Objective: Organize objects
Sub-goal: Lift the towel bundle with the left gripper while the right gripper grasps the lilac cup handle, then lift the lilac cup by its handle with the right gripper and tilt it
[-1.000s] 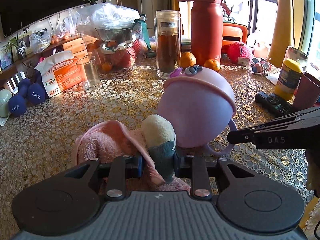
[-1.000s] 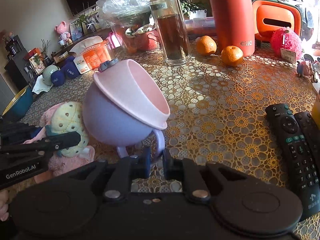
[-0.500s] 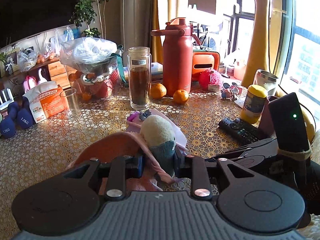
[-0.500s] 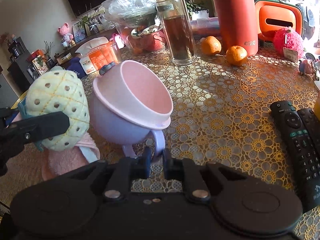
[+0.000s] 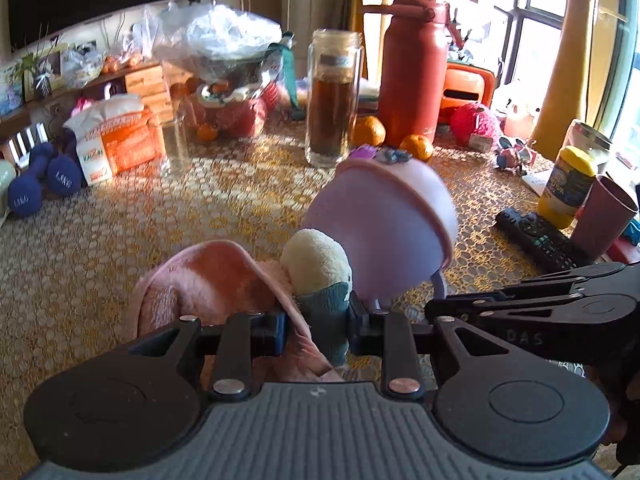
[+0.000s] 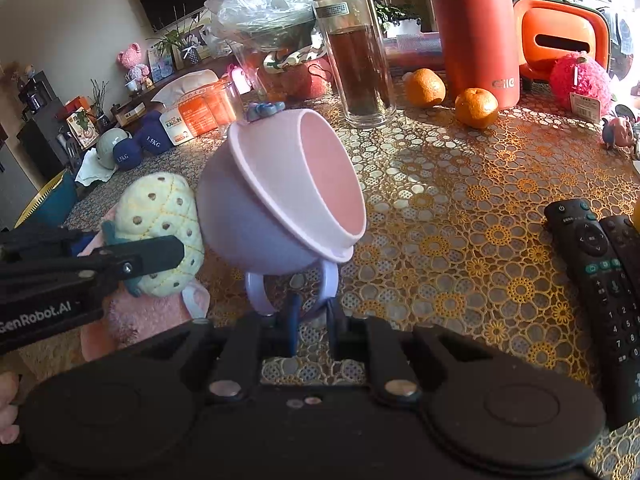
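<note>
A yellow plush pineapple (image 5: 316,260) with teal leaves sits in my left gripper (image 5: 316,328), which is shut on the leaves. An edge of the pink cloth (image 5: 208,276) is caught beside them. The pineapple (image 6: 160,220) rests low over that cloth (image 6: 148,316), just left of the cup. The lilac cup (image 6: 280,200) with a pink liner is tilted, its mouth facing right. My right gripper (image 6: 313,316) is shut on its loop handle (image 6: 256,300). In the left wrist view the cup (image 5: 380,232) shows its rounded back, with the right gripper (image 5: 440,308) reaching in from the right.
Two black remotes (image 6: 600,264) lie to the right on the lace tablecloth (image 6: 460,200). Behind stand a glass jar of tea (image 6: 360,60), a red flask (image 6: 476,20) and two oranges (image 6: 476,108). Blue dumbbells (image 5: 44,184), an empty glass (image 5: 176,144), a yellow bottle (image 5: 568,188) and a maroon cup (image 5: 604,220) ring the table.
My left gripper lifted the pineapple and cloth high half a second ago and has come back down beside the cup. The right gripper and the tilted cup have stayed put.
</note>
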